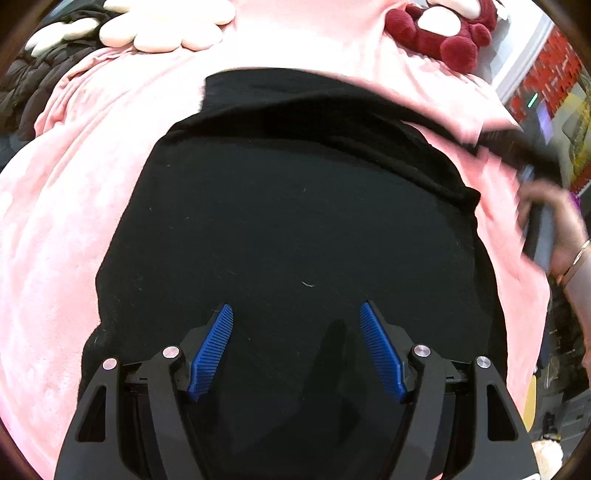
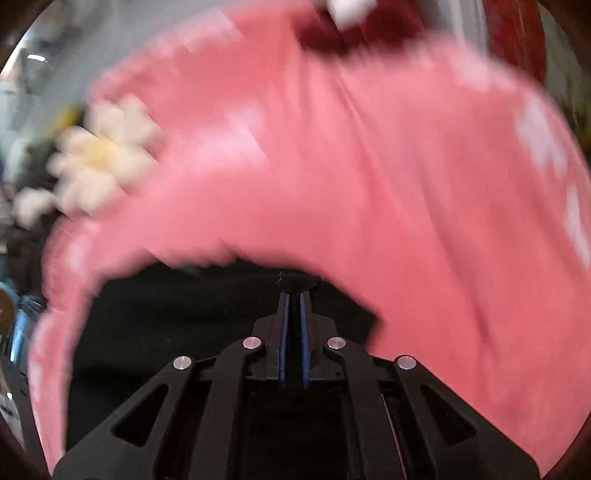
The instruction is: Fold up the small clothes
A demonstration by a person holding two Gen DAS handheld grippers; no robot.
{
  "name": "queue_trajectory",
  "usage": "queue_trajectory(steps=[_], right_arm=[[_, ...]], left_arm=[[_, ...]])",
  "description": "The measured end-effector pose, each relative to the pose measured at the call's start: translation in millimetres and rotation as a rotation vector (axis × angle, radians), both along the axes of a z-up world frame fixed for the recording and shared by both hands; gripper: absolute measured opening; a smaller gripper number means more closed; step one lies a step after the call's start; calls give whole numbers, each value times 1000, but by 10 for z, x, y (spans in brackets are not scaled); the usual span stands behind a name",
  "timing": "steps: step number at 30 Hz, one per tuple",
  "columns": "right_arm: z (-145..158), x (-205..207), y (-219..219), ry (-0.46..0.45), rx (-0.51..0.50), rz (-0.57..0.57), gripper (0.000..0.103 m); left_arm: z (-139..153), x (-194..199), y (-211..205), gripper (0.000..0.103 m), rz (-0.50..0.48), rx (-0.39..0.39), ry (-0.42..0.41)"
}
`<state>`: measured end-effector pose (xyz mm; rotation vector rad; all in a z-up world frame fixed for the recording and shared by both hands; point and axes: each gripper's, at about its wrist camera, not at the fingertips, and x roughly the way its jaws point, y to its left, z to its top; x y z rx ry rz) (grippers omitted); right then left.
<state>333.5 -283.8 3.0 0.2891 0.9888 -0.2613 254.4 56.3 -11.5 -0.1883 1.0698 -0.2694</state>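
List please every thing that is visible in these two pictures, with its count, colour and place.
black fabric garment: one, black, spread on the blanket, partly folded at the far end.
pink fleece blanket: one, pink, under the garment.
white flower-shaped plush cushion: one, white, yellow centre, far left on the blanket.
dark red plush cushion: one, dark red and white, far right.
left gripper: one, black, blue pads, open above the garment.
right gripper: one, black, blue pads, shut on the garment's edge.
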Motion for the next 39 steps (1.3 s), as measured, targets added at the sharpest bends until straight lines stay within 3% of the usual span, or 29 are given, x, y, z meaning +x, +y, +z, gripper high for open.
queue_trajectory(steps=[1, 4, 9, 13, 14, 17, 19, 23, 24, 27, 32, 37, 39], right_arm=[[-65, -30, -38, 14, 25, -11, 5], [103, -336, 17, -109, 38, -19, 10], [228, -660, 156, -126, 45, 50, 10], [138, -743, 124, -88, 59, 48, 10], [102, -742, 102, -86, 68, 39, 10], [69, -796, 73, -101, 104, 10, 11], [56, -818, 97, -103, 119, 14, 11], [40, -785, 144, -90, 111, 28, 12], [39, -762, 137, -97, 112, 24, 16], [-6, -672, 95, -106, 134, -5, 38], [-63, -523, 122, -95, 134, -24, 42], [257, -701, 89, -242, 104, -99, 42], [235, -625, 82, -217, 102, -83, 45]], left_arm=[[14, 4, 3, 69, 5, -3, 1], [52, 25, 20, 71, 13, 2, -3], [139, 346, 180, 72, 82, -13, -27], [271, 938, 369, 72, 192, -187, -3], [269, 1091, 394, 76, 208, -232, 11], [43, 1592, 515, 78, 334, -299, 134], [-70, 1749, 561, 73, 399, -334, 157], [-71, 1899, 654, 16, 439, -250, 106], [-103, 1905, 691, 10, 449, -252, 117], [-173, 1923, 855, 8, 463, -269, 123], [-123, 1846, 887, 8, 468, -245, 78], [-182, 1832, 889, 8, 465, -249, 74], [-172, 1812, 860, 9, 444, -219, 64]])
